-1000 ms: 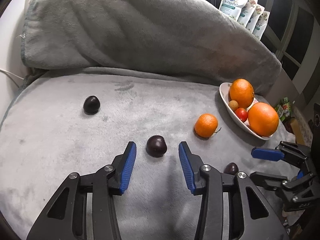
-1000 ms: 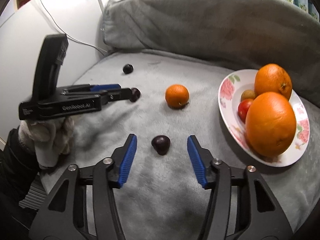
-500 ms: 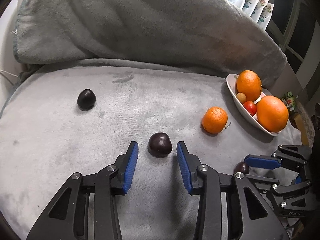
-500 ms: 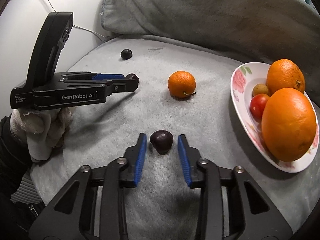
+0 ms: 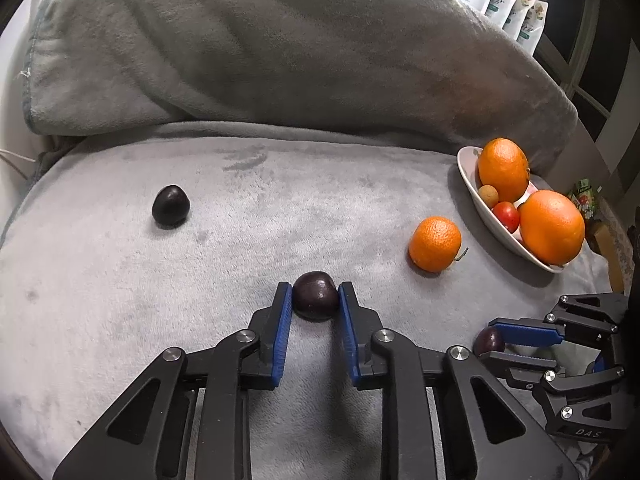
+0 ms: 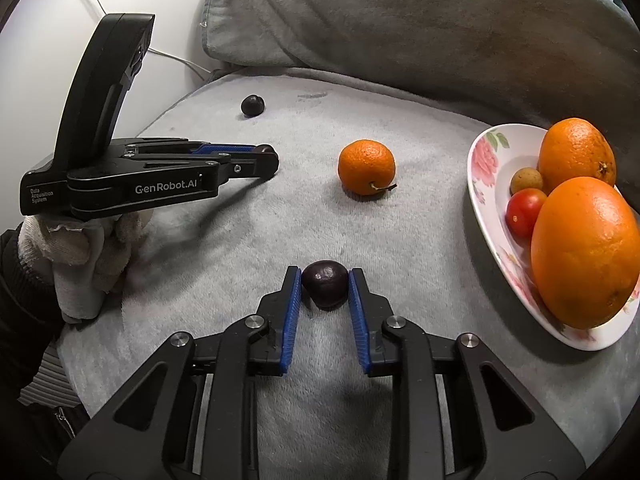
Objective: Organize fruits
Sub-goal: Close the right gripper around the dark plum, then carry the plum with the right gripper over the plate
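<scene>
Left gripper (image 5: 315, 295): jaws closed on a dark plum (image 5: 315, 296), blue pads pressing both its sides; the fruit sits at the jaw tips, resting on the grey blanket (image 5: 120, 300). Right gripper (image 6: 325, 283): jaws likewise clamped on a second dark plum (image 6: 325, 284), also at the tips and on the blanket. A third plum (image 5: 170, 210) lies apart at far left. Mandarin (image 5: 435, 244) near the plate (image 5: 476, 196), which holds two oranges, a tomato and a small tan fruit.

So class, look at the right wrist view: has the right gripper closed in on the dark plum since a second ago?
Yes. The right gripper now pinches the dark plum; its blue pads stood well apart from it before. The plum rests on the grey blanket.
</scene>
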Action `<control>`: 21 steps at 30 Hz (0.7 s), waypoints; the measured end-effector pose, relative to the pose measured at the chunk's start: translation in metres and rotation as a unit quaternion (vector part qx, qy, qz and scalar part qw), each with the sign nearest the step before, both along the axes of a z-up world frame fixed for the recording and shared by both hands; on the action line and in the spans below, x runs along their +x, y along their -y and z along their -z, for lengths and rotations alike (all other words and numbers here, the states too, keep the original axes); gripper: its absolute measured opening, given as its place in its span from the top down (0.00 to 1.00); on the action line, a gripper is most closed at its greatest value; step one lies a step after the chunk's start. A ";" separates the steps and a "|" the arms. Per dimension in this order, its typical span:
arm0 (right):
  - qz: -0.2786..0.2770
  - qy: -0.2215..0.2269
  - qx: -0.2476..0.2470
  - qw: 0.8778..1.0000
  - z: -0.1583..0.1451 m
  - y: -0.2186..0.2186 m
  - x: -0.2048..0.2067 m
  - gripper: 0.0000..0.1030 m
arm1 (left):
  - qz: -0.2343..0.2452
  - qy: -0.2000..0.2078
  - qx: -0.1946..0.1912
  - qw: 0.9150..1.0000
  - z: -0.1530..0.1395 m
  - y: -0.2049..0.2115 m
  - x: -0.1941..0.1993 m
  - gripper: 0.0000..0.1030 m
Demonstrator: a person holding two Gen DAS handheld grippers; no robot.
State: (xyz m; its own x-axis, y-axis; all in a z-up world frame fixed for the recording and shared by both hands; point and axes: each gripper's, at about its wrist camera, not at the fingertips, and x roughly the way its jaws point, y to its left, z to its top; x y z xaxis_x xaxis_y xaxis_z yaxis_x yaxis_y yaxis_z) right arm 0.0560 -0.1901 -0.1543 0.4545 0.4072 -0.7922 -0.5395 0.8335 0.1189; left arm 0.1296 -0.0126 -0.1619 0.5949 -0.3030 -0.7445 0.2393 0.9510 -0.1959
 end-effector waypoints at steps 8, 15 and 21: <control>0.016 0.016 0.025 0.999 -0.016 0.014 -0.003 0.76 | -0.006 0.005 -0.019 1.000 -0.008 -0.006 -0.009 0.79; 0.038 0.040 0.044 0.998 -0.037 0.037 -0.009 0.76 | 0.003 0.022 -0.034 0.999 -0.026 0.002 -0.017 0.79; 0.060 0.062 0.054 0.995 -0.054 0.057 -0.014 0.76 | 0.019 0.042 -0.040 0.998 -0.042 0.016 -0.024 0.79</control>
